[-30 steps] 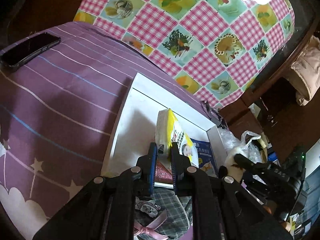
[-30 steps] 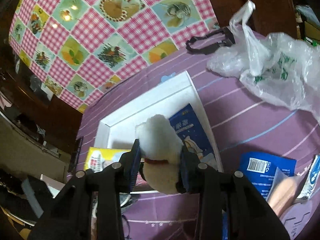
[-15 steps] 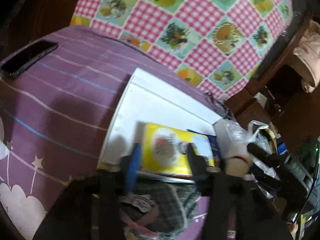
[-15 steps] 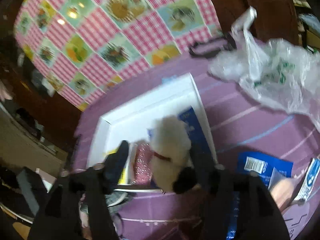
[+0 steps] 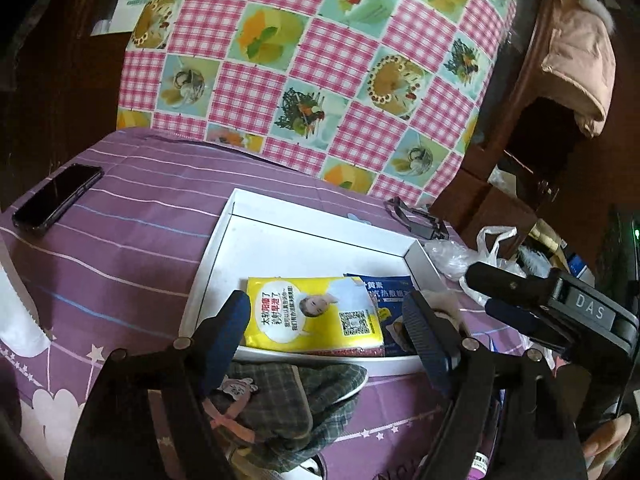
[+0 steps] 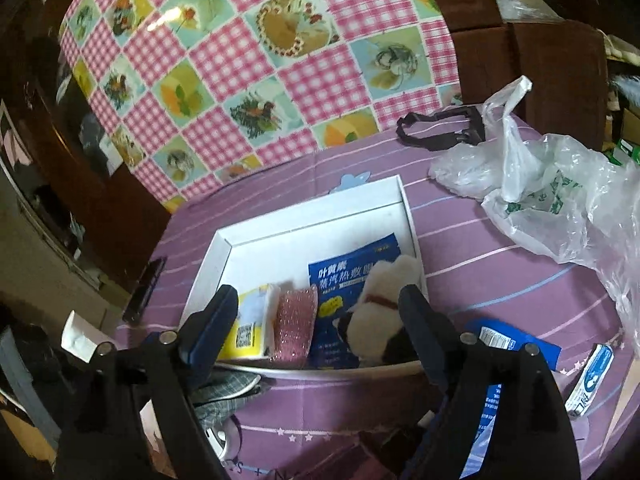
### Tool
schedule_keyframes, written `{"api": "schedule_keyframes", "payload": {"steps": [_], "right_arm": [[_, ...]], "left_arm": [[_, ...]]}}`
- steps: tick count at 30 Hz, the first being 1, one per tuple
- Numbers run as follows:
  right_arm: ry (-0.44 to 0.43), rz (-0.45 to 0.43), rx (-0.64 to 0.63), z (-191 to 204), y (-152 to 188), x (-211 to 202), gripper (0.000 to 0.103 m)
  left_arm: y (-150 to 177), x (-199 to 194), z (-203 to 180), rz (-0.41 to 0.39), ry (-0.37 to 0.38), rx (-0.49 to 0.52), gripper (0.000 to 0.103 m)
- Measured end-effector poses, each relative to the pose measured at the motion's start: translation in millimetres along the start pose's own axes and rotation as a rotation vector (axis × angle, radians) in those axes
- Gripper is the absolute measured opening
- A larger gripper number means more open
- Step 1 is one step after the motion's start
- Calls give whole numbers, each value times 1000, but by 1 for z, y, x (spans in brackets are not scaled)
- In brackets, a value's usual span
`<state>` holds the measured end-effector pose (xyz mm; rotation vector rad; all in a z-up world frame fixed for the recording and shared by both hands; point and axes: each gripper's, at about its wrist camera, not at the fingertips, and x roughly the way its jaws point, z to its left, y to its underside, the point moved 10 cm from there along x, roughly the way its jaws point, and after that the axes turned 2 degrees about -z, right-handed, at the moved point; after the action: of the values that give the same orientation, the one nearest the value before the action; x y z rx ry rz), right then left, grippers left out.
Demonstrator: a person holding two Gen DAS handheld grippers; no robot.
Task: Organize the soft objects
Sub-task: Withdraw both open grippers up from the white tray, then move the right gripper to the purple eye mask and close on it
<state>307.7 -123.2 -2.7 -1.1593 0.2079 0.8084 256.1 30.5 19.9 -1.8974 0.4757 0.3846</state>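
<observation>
A white tray lies on the purple striped cloth. In it lie a yellow tissue pack, a pink glittery pouch, a blue packet and a white-and-black plush toy at the right near corner. My left gripper is open and empty just above the tray's near edge. My right gripper is open and empty, with the plush lying free next to its right finger. The right gripper also shows in the left wrist view.
A plaid slipper with a pink bow lies in front of the tray. A black phone lies far left. Plastic bags, a black strap and blue packets lie to the right. A pink checked cloth hangs behind.
My left gripper opened and let the yellow tissue pack fall flat in the tray. My right gripper opened and let go of the plush toy, which now lies in the tray.
</observation>
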Motion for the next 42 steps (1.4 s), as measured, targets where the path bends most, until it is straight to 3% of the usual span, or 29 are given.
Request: {"api": "schedule_keyframes", "payload": {"steps": [11,20,25,30,42], "right_arm": [[52,-27,-69,11,-13,-27,83],[115,-16,-221,26,-2,-52,83],[131,-27,-211,11,6,-71,83],[166,-26,-185,-14,12,-86,83],[217,-40,-154,-67,34,-110,83]], "left_arm": [[-3,-6,4,-35,-50,6,79],[1,-12,-27,-22,40,53,79],[7,-12,-39,-5,71,56,79],[15,-10,-55,3,62,121,79],[40,-7,-99,57,136,229,79]]}}
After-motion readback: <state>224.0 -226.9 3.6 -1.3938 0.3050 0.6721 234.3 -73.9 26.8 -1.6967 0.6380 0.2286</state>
